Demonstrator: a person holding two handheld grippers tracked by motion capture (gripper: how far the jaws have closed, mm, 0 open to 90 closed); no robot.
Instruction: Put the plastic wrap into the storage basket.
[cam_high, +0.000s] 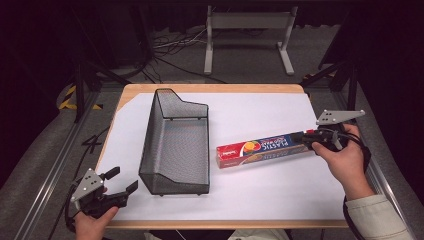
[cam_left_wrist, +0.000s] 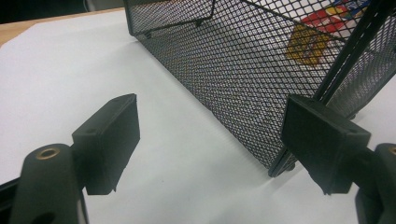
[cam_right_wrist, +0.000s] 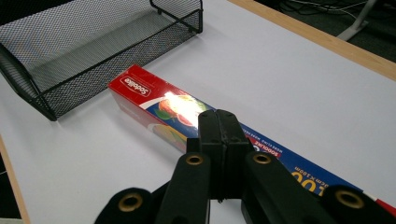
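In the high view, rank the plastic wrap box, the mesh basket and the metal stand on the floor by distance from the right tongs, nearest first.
1. Plastic wrap box: right at the right tongs, its end beside the shut tips.
2. Mesh basket: farther left, mid-table.
3. Metal stand: farthest, on the floor beyond the table's far edge.
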